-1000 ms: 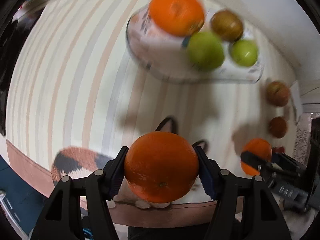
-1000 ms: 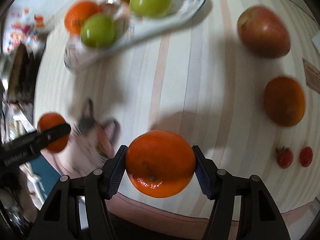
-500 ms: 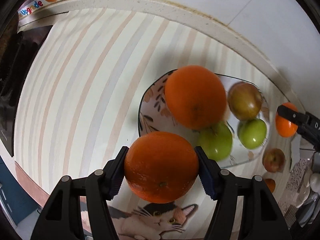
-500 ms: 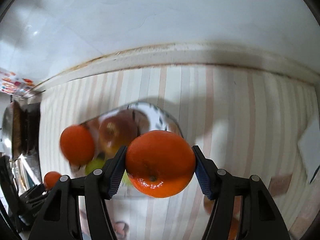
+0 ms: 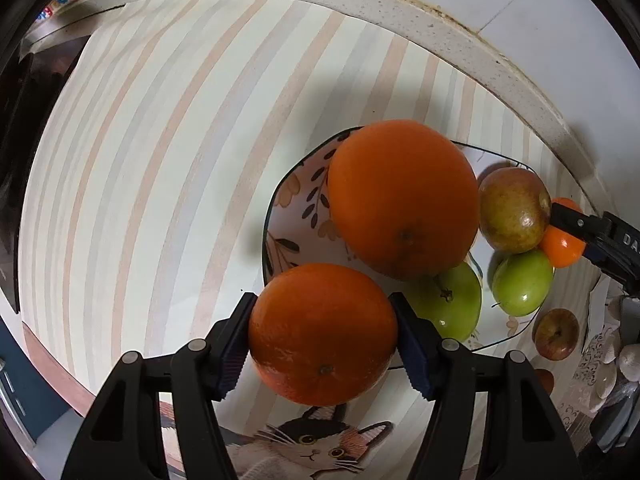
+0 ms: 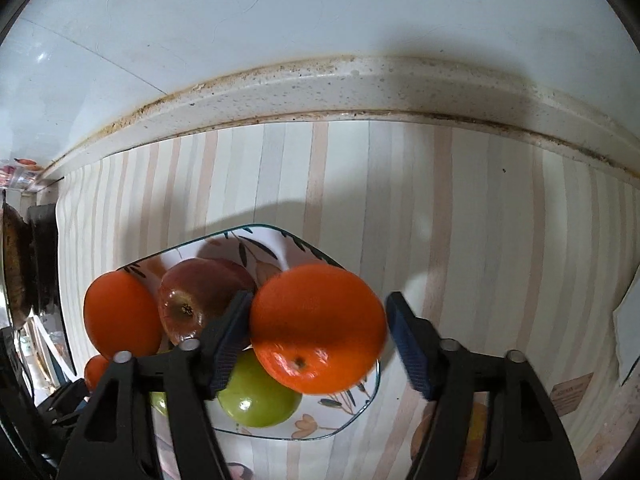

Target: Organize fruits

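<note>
Through the left wrist camera, my left gripper (image 5: 323,334) is pointing down over the near left rim of the plate (image 5: 280,216). Its jaws are opening a little, but both pads are still touching the orange (image 5: 322,332) between them. On the plate are lying a big orange (image 5: 402,198), two green apples (image 5: 522,282) and a reddish apple (image 5: 512,210). At the far right edge I am seeing the right gripper (image 5: 576,224).

Through the right wrist camera, my right gripper (image 6: 318,340) is hanging over the right part of the plate (image 6: 340,424). Its jaws are opening: the left pad is touching its orange (image 6: 316,326), the right pad is standing apart.
</note>
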